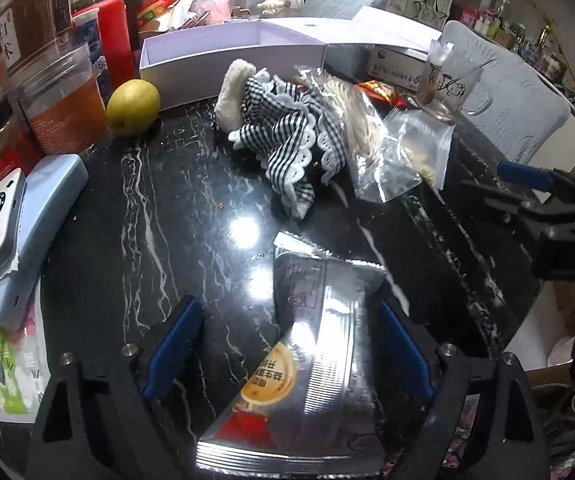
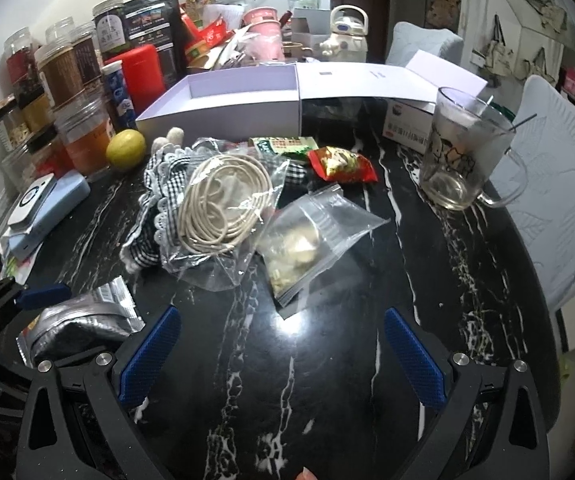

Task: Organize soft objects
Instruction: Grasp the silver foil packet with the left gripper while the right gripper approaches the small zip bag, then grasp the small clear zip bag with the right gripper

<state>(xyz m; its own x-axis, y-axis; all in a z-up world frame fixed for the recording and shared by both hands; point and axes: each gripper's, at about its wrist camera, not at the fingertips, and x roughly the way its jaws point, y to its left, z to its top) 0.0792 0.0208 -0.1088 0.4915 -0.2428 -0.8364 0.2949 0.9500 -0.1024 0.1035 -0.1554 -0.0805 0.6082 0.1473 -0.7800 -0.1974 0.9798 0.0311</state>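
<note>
Silver foil pouch (image 1: 319,364) lies flat on black marble table (image 1: 147,220), between left gripper (image 1: 287,354) fingers, jaws apart, pads not pressing. Right gripper (image 2: 281,354) jaws apart, nothing between. Checked doll (image 2: 155,200), cord bag (image 2: 223,204), ziplock (image 2: 307,240) piled near lavender box (image 2: 223,110).

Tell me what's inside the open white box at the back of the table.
The white box shows only bare inner walls; nothing visible rises above its rim. Its floor is hidden behind the front wall.
</note>
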